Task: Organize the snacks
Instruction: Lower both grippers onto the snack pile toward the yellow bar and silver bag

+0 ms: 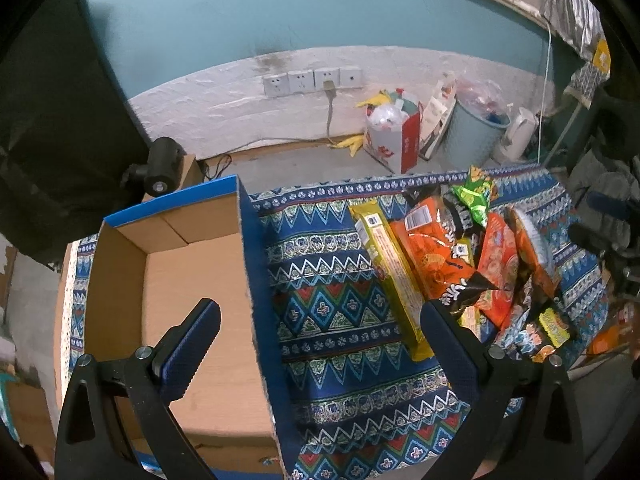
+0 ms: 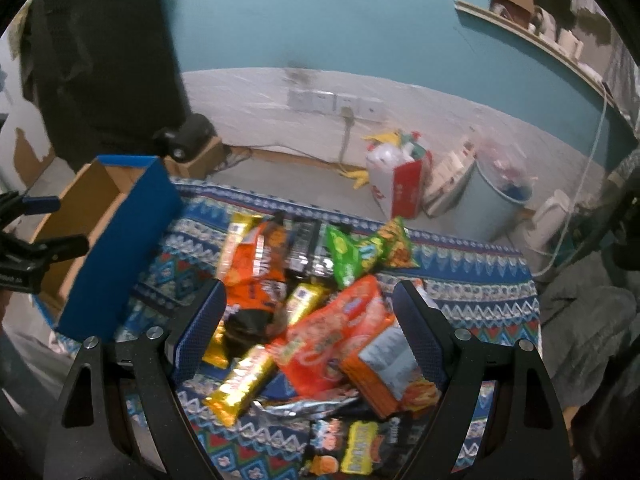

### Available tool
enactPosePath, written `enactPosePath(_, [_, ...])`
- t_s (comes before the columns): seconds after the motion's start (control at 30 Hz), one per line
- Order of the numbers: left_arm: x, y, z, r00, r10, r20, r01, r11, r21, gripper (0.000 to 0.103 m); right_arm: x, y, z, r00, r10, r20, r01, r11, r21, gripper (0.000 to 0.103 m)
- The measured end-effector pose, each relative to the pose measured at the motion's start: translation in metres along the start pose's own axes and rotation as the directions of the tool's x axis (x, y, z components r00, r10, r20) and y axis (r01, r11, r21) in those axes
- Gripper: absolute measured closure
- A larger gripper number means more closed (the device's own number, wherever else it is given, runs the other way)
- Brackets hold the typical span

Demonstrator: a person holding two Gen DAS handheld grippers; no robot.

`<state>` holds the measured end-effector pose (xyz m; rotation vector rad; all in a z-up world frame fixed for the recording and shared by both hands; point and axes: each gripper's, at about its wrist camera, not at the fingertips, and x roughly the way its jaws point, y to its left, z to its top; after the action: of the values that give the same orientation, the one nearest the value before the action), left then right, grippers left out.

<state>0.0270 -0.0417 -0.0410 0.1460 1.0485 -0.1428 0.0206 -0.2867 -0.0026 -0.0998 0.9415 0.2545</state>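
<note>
An empty cardboard box with blue outer walls (image 1: 248, 264) stands at the left of the patterned cloth; it also shows in the right wrist view (image 2: 120, 236). A pile of snack packs lies to its right: a long yellow pack (image 1: 394, 276), orange bags (image 1: 436, 256), a green bag (image 1: 474, 196). My left gripper (image 1: 320, 332) is open and empty, hovering over the box's right wall. My right gripper (image 2: 310, 316) is open above the pile, over an orange-red bag (image 2: 332, 328), a gold bar (image 2: 244, 384) and a green bag (image 2: 360, 252), holding nothing.
The blue patterned cloth (image 1: 336, 320) covers the table. Behind it on the floor are a red-white bag of rubbish (image 1: 394, 132), a pale blue bin (image 1: 472, 132) and a white kettle (image 1: 516, 132). A black camera (image 1: 160, 168) stands behind the box.
</note>
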Motion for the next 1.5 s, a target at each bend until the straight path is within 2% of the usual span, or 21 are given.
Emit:
enactPosePath(0.17, [0.019,-0.007,0.01,0.999,-0.024,-0.041,0.023,1.0,-0.012,0.001,0.016,-0.027,0.004,0.998,-0.025,-0.056,0.027,0.999,0.038,0.018])
enactPosePath(0.37, [0.047,-0.014,0.022,0.992,-0.055,-0.111,0.053,0.998,-0.022,0.001,0.04,-0.067,0.006,0.987,-0.091,-0.135,0.104,0.99,0.093,0.018])
enactPosePath(0.5, [0.07,-0.02,0.027,0.986,-0.068,-0.149,0.061,0.997,-0.053,0.001,0.065,-0.094,0.0,0.965,-0.095,-0.245,0.141,0.974,0.178,0.019])
enactPosePath(0.67, [0.103,-0.026,0.028,0.965,-0.109,-0.238,0.091,0.992,-0.084,0.001,0.093,-0.119,-0.015,0.943,-0.032,-0.332,0.139,0.943,0.303,0.019])
enactPosePath(0.77, [0.123,-0.029,0.031,0.958,-0.094,-0.273,0.077,0.994,-0.072,0.001,0.108,-0.127,-0.027,0.928,-0.011,-0.372,0.146,0.93,0.337,0.019])
enactPosePath(0.87, [0.141,-0.029,0.033,0.948,-0.111,-0.297,0.086,0.992,-0.097,0.001,0.121,-0.133,-0.038,0.913,-0.002,-0.409,0.159,0.923,0.351,0.019])
enactPosePath(1.1, [0.177,-0.036,0.034,0.92,-0.142,-0.364,0.091,0.984,-0.155,0.001,0.141,-0.142,-0.056,0.894,0.079,-0.442,0.125,0.902,0.414,0.019])
enactPosePath(1.2, [0.186,-0.041,0.035,0.919,-0.127,-0.372,0.076,0.986,-0.149,0.001,0.152,-0.139,-0.063,0.882,0.123,-0.456,0.098,0.897,0.431,0.019])
enactPosePath(1.27, [0.19,-0.043,0.036,0.92,-0.126,-0.37,0.074,0.986,-0.15,0.001,0.158,-0.135,-0.065,0.875,0.127,-0.467,0.089,0.906,0.413,0.028])
enactPosePath(1.33, [0.194,-0.044,0.038,0.92,-0.129,-0.369,0.075,0.985,-0.158,0.001,0.16,-0.127,-0.063,0.873,0.104,-0.477,0.093,0.924,0.371,0.031])
enactPosePath(1.43, [0.201,-0.047,0.038,0.921,-0.125,-0.369,0.07,0.985,-0.158,0.001,0.159,-0.123,-0.061,0.877,0.091,-0.472,0.088,0.935,0.344,0.039])
enactPosePath(1.47, [0.203,-0.049,0.038,0.921,-0.126,-0.368,0.071,0.985,-0.159,0.002,0.158,-0.121,-0.06,0.88,0.081,-0.469,0.091,0.939,0.332,0.046])
enactPosePath(1.5, [0.205,-0.049,0.037,0.922,-0.131,-0.365,0.077,0.984,-0.16,0.007,0.158,-0.119,-0.061,0.883,0.067,-0.465,0.097,0.943,0.319,0.051])
